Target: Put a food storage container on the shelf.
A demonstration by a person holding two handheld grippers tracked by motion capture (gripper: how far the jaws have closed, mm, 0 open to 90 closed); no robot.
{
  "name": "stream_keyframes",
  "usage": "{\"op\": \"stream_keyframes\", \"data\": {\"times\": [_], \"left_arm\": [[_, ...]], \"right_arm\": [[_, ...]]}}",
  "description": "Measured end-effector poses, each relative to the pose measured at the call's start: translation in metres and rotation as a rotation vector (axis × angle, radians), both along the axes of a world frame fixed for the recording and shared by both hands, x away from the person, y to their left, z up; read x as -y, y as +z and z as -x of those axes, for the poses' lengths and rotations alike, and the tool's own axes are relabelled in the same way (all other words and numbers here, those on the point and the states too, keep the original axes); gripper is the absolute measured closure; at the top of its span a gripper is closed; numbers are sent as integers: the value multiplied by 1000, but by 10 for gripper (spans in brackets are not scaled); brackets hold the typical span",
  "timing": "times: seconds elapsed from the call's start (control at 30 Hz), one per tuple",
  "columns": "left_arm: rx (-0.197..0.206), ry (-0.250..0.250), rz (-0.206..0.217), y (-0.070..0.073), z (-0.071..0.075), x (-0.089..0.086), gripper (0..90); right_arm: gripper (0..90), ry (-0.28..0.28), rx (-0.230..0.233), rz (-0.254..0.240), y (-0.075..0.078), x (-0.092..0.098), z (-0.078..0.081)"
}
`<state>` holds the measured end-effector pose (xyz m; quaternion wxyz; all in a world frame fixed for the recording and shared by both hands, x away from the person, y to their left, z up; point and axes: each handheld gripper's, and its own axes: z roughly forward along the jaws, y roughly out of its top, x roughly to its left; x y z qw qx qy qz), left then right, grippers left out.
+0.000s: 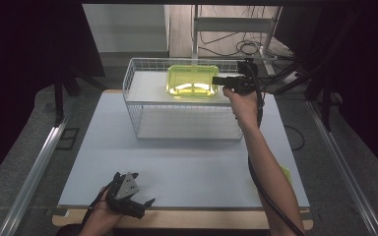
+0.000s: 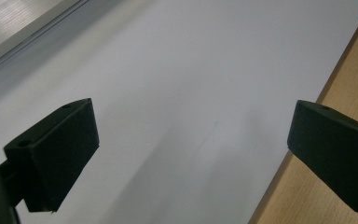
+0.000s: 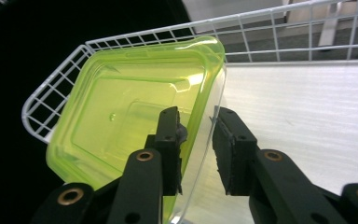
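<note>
Translucent lime plastic container (image 1: 191,81), rounded-rectangular, ribbed, on top shelf of white wire rack (image 1: 142,105) at counter's (image 1: 177,167) far edge. Right gripper (image 3: 198,133) astride container rim, seemingly loosened, gap visible. Left gripper (image 2: 191,140) wide apart, empty, near corner.

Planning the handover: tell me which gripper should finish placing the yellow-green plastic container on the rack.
Right. The right gripper straddles the translucent yellow-green plastic container's wall on the white wire rack; the left gripper idles open at the table's near edge.
</note>
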<state>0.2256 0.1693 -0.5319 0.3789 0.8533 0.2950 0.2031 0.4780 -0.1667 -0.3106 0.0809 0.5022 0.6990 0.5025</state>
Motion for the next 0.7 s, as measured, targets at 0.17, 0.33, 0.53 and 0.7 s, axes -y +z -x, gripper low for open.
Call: {"op": "stream_keyframes", "data": {"times": [0.17,0.33,0.53,0.7], "left_arm": [[1,0,-2,0,0,0,17],[2,-3,-3,0,0,0,17],[0,-6,-8,0,0,0,17],[-2,-8,-9,-1,0,1,17]], "right_arm": [[691,-14,19,59,1,-4,-2],[664,-13,26,74,0,-8,-5],[636,-8,24,73,-3,-10,-8],[599,-6,37,125,-3,-12,-10]]}}
